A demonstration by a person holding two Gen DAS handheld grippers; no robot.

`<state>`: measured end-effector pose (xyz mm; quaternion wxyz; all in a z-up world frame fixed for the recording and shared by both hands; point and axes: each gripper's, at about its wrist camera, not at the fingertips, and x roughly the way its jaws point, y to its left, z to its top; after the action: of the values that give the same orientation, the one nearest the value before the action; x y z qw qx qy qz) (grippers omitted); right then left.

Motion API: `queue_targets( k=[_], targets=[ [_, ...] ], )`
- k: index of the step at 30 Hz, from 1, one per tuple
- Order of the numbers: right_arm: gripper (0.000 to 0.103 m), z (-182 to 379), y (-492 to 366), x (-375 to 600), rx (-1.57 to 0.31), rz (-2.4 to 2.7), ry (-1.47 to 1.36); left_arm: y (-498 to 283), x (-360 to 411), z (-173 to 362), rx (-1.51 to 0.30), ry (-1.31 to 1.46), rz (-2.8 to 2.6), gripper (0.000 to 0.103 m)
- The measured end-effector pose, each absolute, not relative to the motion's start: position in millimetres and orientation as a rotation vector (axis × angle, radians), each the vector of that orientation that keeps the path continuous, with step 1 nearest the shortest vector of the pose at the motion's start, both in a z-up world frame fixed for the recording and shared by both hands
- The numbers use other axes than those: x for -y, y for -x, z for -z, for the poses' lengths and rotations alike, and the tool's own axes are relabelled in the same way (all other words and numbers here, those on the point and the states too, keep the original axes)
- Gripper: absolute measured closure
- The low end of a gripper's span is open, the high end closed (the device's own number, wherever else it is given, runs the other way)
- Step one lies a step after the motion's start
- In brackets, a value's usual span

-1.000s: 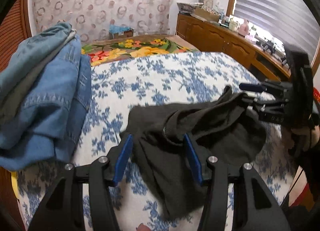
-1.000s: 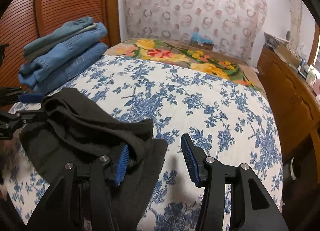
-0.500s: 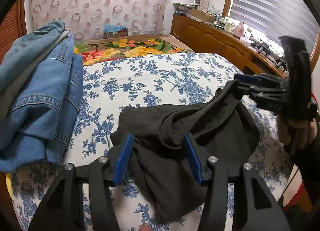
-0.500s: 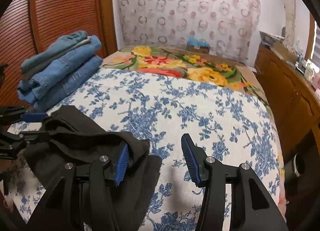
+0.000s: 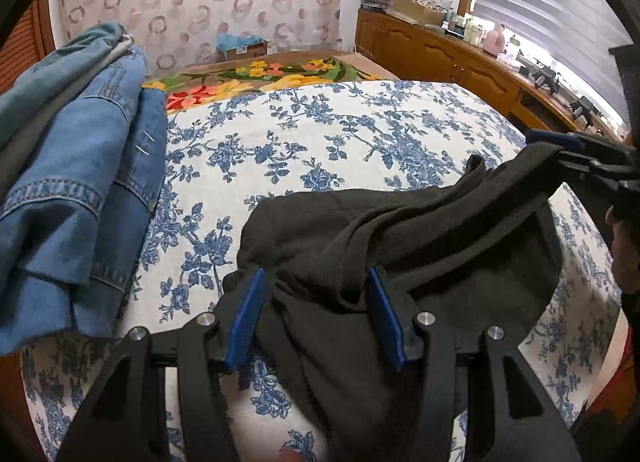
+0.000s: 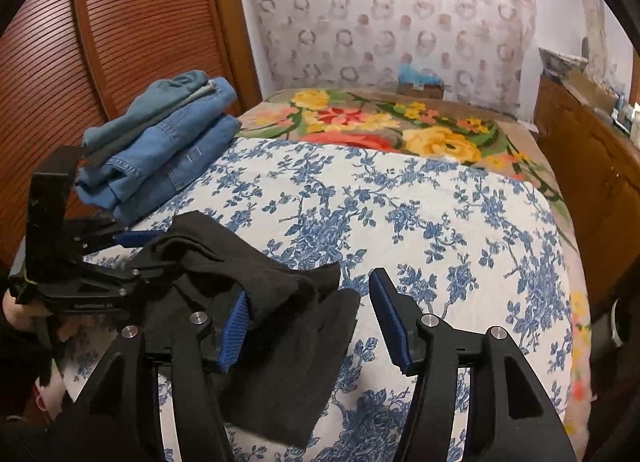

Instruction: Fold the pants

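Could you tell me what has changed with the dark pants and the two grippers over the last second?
The right gripper has risen, lifting its end of the dark pants off the bedspread, and its jaws are opening, cloth draped over one finger. The left gripper still has cloth bunched between its fingers. The folded jeans have not moved.

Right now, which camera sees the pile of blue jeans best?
The right wrist view: the whole folded pile of blue jeans shows, stacked by the wooden wall. The left wrist view shows it huge, close and cut off at the edge.
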<state>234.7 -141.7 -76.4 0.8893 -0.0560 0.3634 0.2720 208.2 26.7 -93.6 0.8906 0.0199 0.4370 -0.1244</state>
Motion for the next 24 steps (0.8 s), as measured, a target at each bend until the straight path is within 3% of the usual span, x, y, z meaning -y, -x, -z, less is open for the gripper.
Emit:
queue_targets(
  k=[24],
  targets=[
    [0.044,114,-238,131,-0.846,-0.523,0.300,-185,-30,66,-0.838,0.012,0.280,0.051]
  ],
)
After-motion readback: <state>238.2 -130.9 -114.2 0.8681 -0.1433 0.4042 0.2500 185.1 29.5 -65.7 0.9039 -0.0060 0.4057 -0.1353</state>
